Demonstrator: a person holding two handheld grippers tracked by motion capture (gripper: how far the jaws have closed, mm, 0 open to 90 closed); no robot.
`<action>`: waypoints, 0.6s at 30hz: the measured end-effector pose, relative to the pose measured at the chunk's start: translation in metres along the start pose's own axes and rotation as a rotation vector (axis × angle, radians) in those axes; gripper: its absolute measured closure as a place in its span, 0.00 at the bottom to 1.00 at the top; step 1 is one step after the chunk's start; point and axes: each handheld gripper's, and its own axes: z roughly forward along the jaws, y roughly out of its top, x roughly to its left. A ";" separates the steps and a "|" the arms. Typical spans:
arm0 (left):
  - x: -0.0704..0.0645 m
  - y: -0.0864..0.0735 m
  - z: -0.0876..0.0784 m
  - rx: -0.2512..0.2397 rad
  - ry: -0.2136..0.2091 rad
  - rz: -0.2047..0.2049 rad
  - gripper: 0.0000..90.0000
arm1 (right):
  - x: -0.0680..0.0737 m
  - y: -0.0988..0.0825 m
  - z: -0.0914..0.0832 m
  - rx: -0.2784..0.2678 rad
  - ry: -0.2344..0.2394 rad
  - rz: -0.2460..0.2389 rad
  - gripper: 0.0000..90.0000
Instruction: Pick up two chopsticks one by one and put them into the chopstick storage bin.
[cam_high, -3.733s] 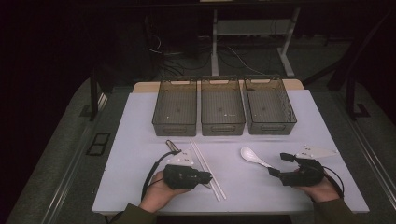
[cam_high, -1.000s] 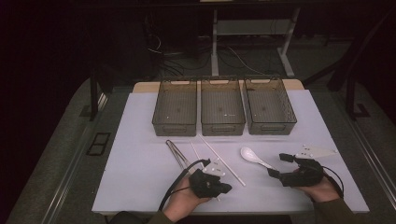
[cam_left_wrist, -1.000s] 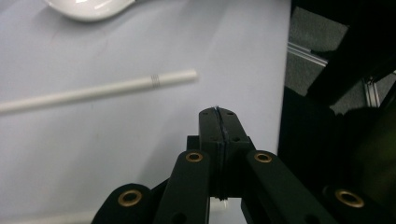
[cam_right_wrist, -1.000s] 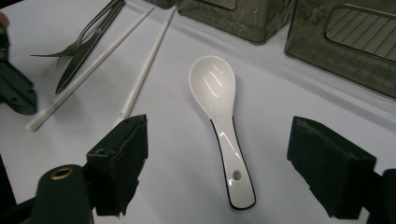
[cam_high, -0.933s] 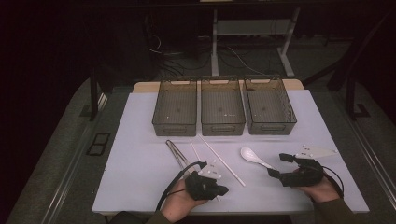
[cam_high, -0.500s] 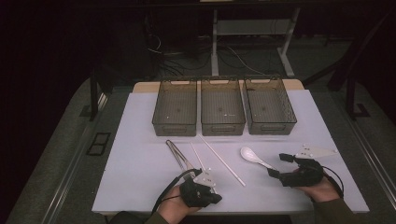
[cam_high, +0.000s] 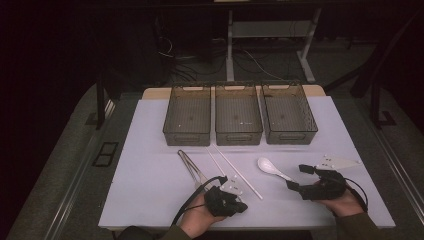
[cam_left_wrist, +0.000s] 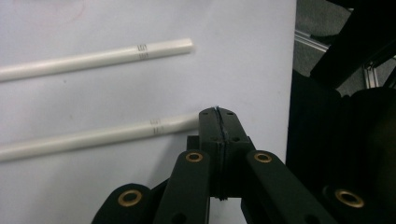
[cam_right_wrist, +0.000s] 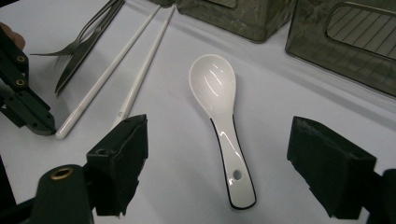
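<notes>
One big white tabletop (cam_high: 150, 200) carries everything. At its far edge sit three see-through grey bins (cam_high: 238, 114) in a row, side by side with their walls just about touching, and all three look bare inside.

In front of the bins there are two white chopsticks (cam_high: 239, 172), lying close together and slanting from near the middle bin down toward the person. In the left gripper view they run roughly parallel, one above the other. Left of them there's one fork (cam_high: 191, 169) and what seems to be one more thin metal piece lying right against it; can't tell what that second one is. To the right there's one white spoon (cam_high: 271, 169), bowl facing up, with a dark edge and a small hole near the end of its handle.

Two grippers, one in each hand. The left gripper (cam_left_wrist: 218, 122) has its fingers pressed together with nothing between them, tip just beside the near end of the lower chopstick. The right gripper (cam_right_wrist: 231, 170) has its fingers wide apart, one on each side of the spoon handle, not touching it; the spoon lies flat on the tabletop.
</notes>
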 end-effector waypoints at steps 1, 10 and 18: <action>0.001 0.001 0.001 0.001 -0.001 0.005 0.98 | 0.000 0.000 0.000 0.001 0.000 0.001 0.23; 0.006 0.014 0.014 -0.024 0.012 -0.016 0.98 | 0.000 0.000 0.000 -0.002 0.000 0.000 0.23; 0.012 0.024 0.026 -0.049 0.020 -0.037 0.98 | -0.001 0.000 0.000 -0.002 0.000 0.000 0.23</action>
